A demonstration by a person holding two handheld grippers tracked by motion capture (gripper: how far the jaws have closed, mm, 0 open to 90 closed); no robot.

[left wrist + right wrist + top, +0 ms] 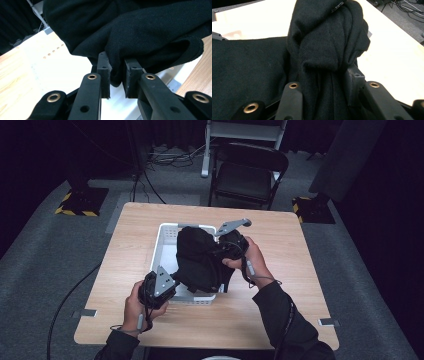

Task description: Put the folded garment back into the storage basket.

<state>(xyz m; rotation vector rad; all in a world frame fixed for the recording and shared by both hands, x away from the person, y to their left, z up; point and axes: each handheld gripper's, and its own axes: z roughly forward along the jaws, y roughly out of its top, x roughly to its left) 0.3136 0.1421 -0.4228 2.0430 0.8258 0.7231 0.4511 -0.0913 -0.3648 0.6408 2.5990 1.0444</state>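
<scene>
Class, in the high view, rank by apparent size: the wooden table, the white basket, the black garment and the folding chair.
Largest to smallest:
1. wooden table
2. folding chair, though it stands farther off
3. black garment and white basket: unsure, since the garment hides much of the basket

A light wooden table point(280, 235) stands on grey carpet point(45, 255); behind it, a black folding chair point(248, 175), dark curtains and tangled floor cables point(167, 157).

The bunched knit cloth garment point(200, 260) was plain black; the perforated plastic basket point(162, 242) beneath it was white; the rectangular wooden table point(280, 315) showed a pale, light-brown grain; the floor blocks with striped edges point(75, 202) were black, banded yellow and black; the carpeted floor point(40, 265) was grey.
</scene>
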